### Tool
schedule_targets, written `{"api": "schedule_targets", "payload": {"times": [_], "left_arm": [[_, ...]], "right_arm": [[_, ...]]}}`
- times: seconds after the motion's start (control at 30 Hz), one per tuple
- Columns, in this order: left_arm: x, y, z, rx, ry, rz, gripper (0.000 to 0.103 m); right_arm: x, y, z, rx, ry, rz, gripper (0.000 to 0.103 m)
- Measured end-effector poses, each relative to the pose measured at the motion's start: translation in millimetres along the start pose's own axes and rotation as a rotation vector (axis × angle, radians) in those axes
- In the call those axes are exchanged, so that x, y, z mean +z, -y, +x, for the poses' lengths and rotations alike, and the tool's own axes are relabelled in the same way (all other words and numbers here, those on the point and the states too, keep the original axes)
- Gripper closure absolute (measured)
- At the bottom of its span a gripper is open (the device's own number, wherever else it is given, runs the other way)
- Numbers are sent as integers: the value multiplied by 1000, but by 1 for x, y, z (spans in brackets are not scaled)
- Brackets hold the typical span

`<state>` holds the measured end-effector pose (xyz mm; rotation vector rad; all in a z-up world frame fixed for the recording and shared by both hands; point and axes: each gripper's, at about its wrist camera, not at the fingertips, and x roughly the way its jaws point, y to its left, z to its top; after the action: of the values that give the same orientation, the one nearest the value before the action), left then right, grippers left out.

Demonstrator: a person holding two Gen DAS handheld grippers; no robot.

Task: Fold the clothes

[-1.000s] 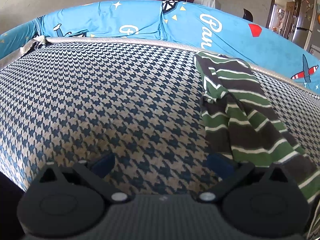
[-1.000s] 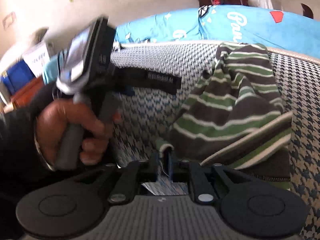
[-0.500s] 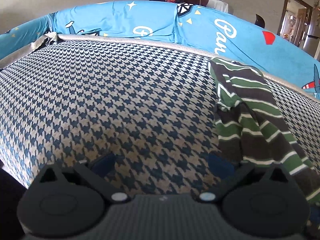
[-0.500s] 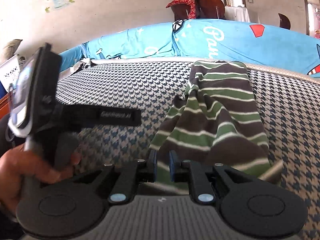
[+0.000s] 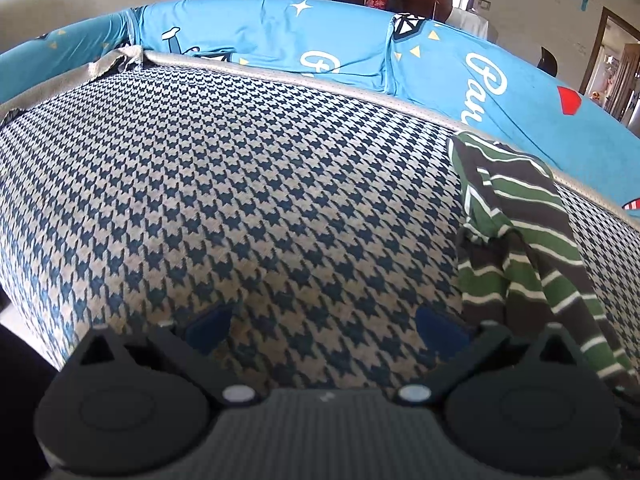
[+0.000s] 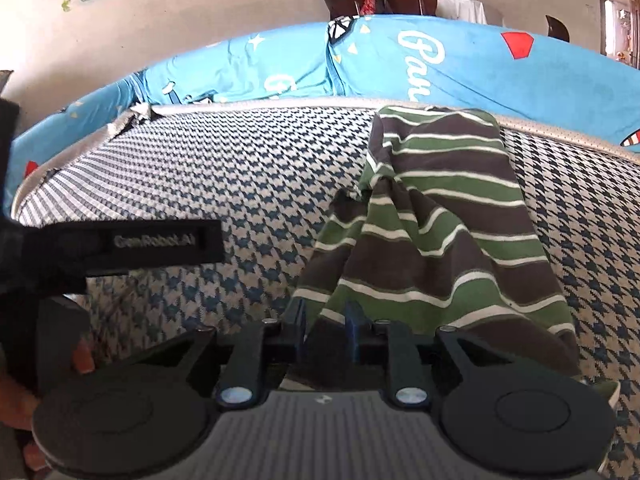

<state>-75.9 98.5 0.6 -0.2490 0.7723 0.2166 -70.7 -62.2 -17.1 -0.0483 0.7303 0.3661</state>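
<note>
Right wrist: right gripper [image 6: 325, 330] jaws just parting, striped shirt [image 6: 436, 216] between.

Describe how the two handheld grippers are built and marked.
Both are matte black: twin round discs, silver pivot screws, a ribbed grey panel, blue finger pads. The left gripper carries white GenRobot.AI lettering on a black bar; the right gripper looks alike.

Bright, even daylight fills both views, glaring white through the far doorway [image 5: 616, 64]. Fisheye distortion bows the blue-and-cream houndstooth mattress [image 5: 248, 208] and blackens the corners. The black left hand-held gripper [image 6: 120, 244] looks softly blurred.
</note>
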Motion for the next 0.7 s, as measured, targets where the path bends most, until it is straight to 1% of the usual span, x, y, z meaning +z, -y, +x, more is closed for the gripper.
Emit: {"api": "schedule_targets", "payload": {"times": [0.1,0.13,0.17,0.23,0.37,0.43,0.5,0.57,0.7], "left_arm": [[0,1,-1,-7,0,0,0],[0,2,-1,-10,1,1,0],[0,3,-1,-12,2,3,0],[0,4,-1,-11,6,7,0],[1,5,-4,3,28,6,0],[1,6,-5,9,41,8,0],[1,7,-6,7,44,15,0],[0,10,-4,5,39,27,0],[-2,12,-4,-2,36,41,0]], "right_arm": [[-2,1,2,-7,4,1,81],[-2,1,1,-6,7,2,85],[-2,1,0,-4,10,3,92],[-2,1,-1,-2,17,6,97],[0,-1,-13,39,60,24,98],[2,-6,-23,90,90,11,98],[2,-15,-28,135,106,-27,99],[0,-21,-27,185,90,-49,99],[-9,-33,-19,168,54,-115,99]]}}
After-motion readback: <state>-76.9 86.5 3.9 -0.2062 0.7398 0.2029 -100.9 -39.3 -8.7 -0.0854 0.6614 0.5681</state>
